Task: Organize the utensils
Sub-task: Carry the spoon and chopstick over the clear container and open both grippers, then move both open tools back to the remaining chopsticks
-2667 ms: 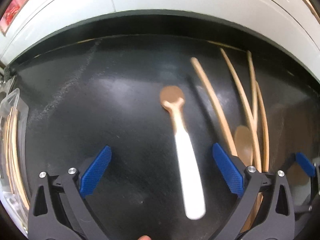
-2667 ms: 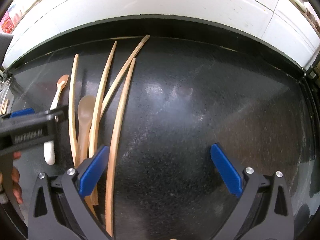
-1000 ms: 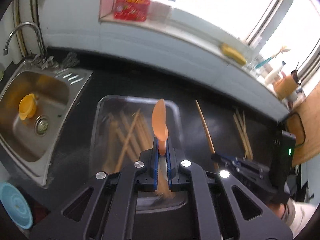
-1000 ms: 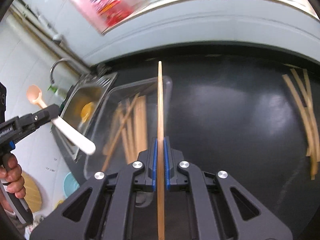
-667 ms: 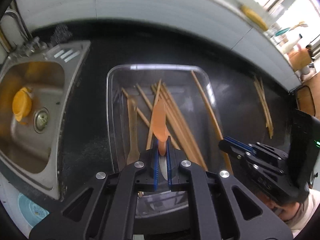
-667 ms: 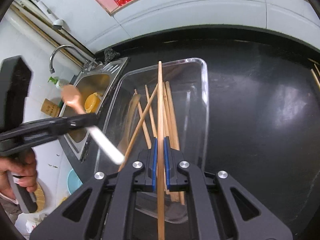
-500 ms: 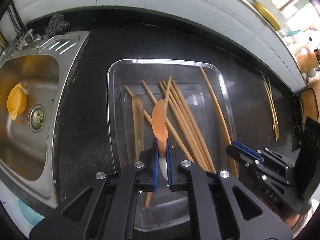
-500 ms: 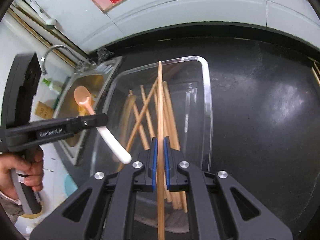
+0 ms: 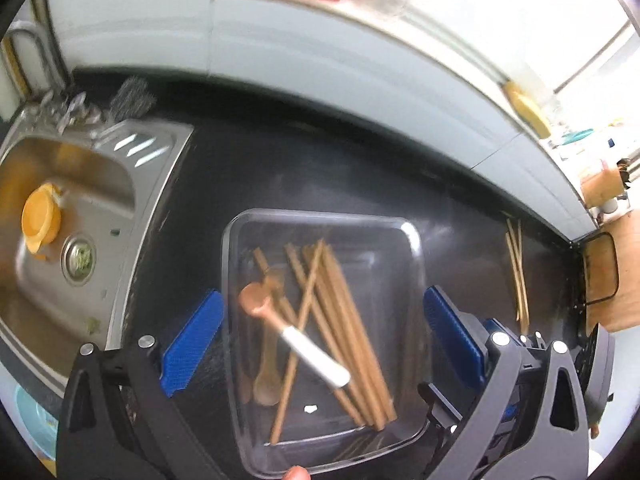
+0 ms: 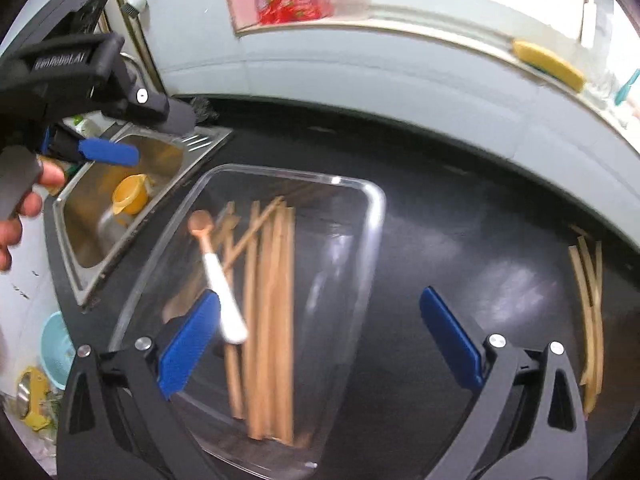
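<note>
a: where's the spoon (image 9: 294,330)?
b: loose between the left tongs (image 9: 316,334), whose jaws are opening, above the clear tray (image 9: 416,240) of chopsticks (image 9: 340,320).
a: right tongs (image 10: 316,344)?
b: opening too, gripping nothing. more chopsticks lie far right on the surface (image 10: 460,240).

One clear tray (image 9: 416,240) is sitting on the black surface (image 9: 304,168), beside one steel sink (image 9: 132,168).

- Spoons lying in the tray: one white-handled spoon (image 9: 308,350) with a brown bowl, and one wooden spoon (image 9: 267,384) under it.
- Wooden chopsticks (image 9: 340,320) lying in the tray: a blurred, overlapping heap, roughly eight; an exact count is not possible.
- Loose chopsticks (image 10: 590,304) lying on the surface, well right of the tray: about four.
- One orange cup (image 9: 40,218) is lying in the sink.
- Two grippers are hanging over the tray.
</note>
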Action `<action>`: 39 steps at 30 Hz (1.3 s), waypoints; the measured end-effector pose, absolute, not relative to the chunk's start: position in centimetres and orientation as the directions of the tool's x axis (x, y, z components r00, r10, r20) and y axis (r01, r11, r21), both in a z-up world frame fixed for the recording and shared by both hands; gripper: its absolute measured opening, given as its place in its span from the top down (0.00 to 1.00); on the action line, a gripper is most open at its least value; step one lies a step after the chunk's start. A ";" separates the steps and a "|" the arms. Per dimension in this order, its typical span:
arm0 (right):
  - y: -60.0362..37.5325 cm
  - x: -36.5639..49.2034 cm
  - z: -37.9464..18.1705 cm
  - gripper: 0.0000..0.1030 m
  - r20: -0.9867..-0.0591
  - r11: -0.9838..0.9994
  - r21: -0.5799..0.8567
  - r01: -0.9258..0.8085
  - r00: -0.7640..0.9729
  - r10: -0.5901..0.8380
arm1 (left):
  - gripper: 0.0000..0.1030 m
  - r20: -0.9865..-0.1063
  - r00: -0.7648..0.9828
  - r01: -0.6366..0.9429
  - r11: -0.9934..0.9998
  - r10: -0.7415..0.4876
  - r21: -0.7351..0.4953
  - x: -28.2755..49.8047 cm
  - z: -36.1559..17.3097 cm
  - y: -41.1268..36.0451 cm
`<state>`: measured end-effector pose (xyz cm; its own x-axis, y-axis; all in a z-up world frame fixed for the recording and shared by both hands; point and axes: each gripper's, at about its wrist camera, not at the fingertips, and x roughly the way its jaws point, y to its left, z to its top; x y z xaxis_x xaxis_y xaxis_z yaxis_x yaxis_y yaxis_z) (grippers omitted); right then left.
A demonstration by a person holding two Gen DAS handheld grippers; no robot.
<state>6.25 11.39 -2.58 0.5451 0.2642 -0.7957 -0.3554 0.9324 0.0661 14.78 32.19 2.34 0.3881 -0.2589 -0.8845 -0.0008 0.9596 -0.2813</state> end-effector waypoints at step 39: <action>-32.1 10.5 -7.7 0.06 -0.841 0.958 0.209 0.195 0.536 0.075 | 0.06 -0.962 0.272 -0.115 0.993 0.029 -0.003 21.0 -12.1 -10.2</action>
<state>10.49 -32.07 -7.65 0.5361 0.0749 -0.8408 0.1945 0.9583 0.2094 21.05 -10.16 -12.06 0.2724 0.0291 -0.9618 -0.1152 0.9933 -0.0026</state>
